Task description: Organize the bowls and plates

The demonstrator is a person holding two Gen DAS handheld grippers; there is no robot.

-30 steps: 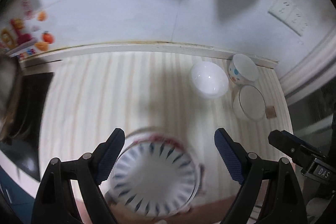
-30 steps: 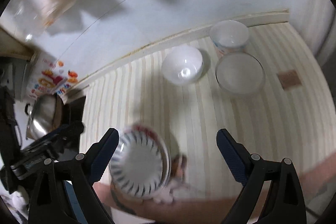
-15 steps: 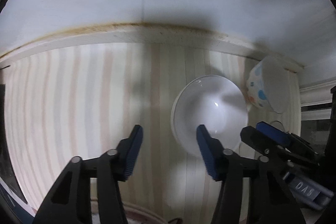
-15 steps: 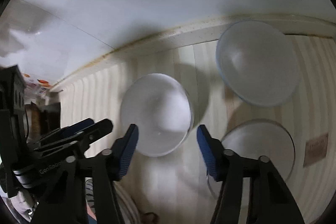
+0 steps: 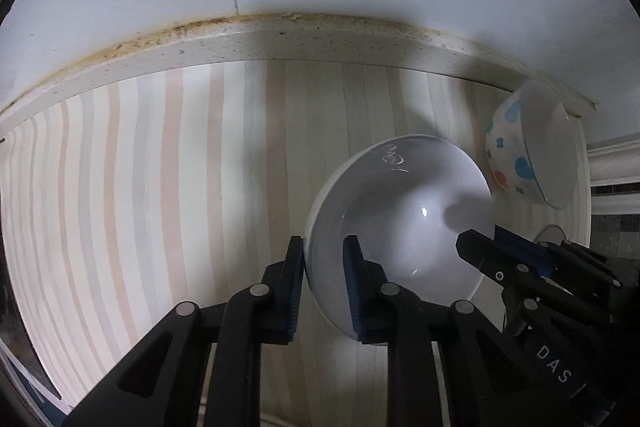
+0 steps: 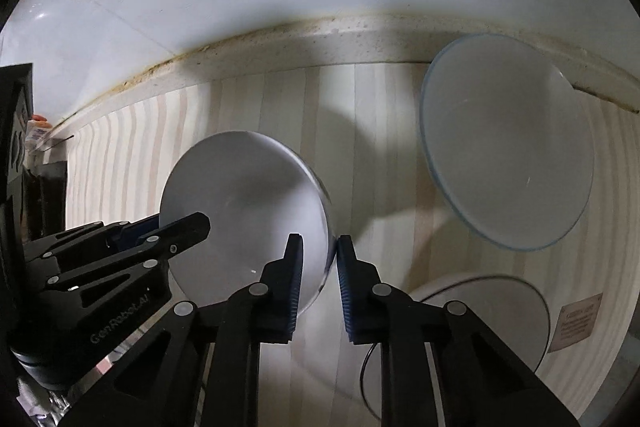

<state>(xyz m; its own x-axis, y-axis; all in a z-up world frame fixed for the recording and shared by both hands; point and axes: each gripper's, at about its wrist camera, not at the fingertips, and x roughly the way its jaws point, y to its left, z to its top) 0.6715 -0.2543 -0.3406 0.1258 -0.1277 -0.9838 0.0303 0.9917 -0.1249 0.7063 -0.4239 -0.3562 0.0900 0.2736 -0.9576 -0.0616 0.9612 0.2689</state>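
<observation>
Both grippers pinch one white bowl (image 5: 404, 227) on the striped table (image 5: 160, 187) — the left gripper (image 5: 323, 259) with fingers narrow across its left rim, the right gripper (image 6: 320, 259) across its right rim. Beyond, near the wall — a spotted bowl (image 5: 532, 155); just right, a plate (image 6: 480, 307).

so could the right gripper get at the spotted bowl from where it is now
Probably not yet. The right gripper has its fingers clamped on the white bowl's right rim, as the left gripper does on the opposite rim. The spotted bowl sits just beyond, with nothing between.
</observation>
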